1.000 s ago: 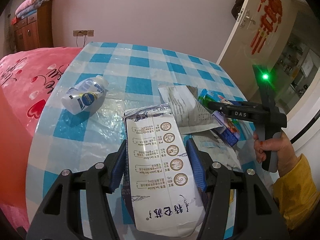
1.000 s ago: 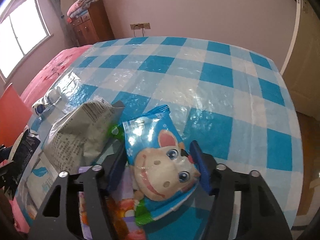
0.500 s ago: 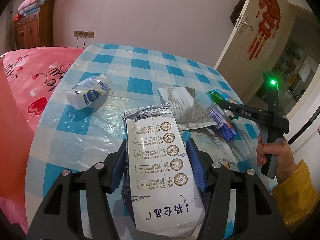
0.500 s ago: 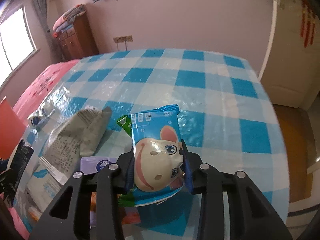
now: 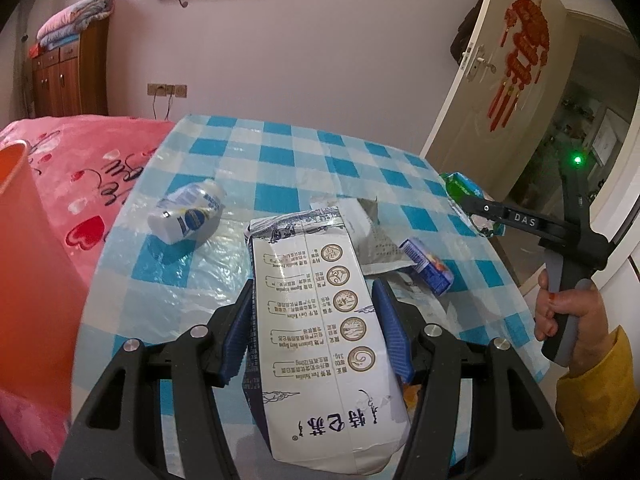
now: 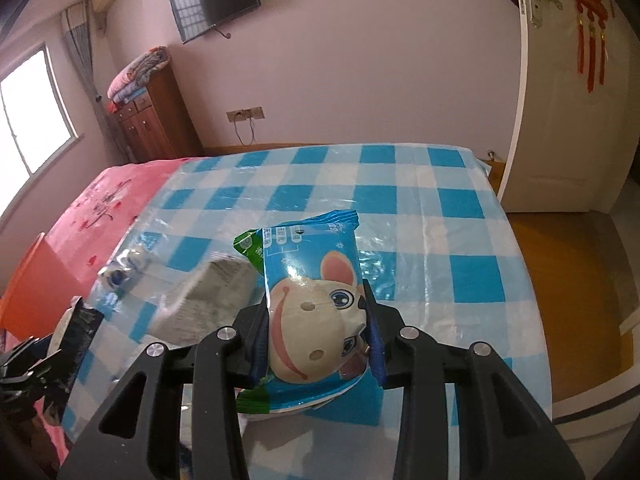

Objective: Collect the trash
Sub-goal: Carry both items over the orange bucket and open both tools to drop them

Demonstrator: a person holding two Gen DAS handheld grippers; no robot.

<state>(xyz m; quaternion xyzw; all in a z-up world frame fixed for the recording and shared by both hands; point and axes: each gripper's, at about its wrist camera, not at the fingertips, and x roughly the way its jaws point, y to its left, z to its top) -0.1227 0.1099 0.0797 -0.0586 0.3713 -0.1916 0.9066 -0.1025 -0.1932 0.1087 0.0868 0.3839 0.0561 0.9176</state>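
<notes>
The left gripper [image 5: 316,328] is clenched on a white milk carton [image 5: 324,320], its blue pads pressing both long sides; the carton is held above the near edge of the tabletop [image 5: 280,160], which has a blue and white checked cloth. The right gripper [image 6: 318,334] grasps a blue snack packet [image 6: 312,300] with a cartoon animal face, and a green wrapper edge shows behind the packet. This packet is lifted clear of the cloth.

A little farther on the tabletop lies a small blue box [image 5: 428,266], and just beside it a grey crumpled wrapper [image 5: 372,236], partly hidden behind the carton. To the left, well apart from them, a small white bottle [image 5: 186,216] lies on its side. An orange bin [image 5: 28,280] stands at the left side, near the pink bed [image 5: 80,160]. Far behind are a wooden cabinet [image 5: 68,76] and a white door [image 5: 500,80].
</notes>
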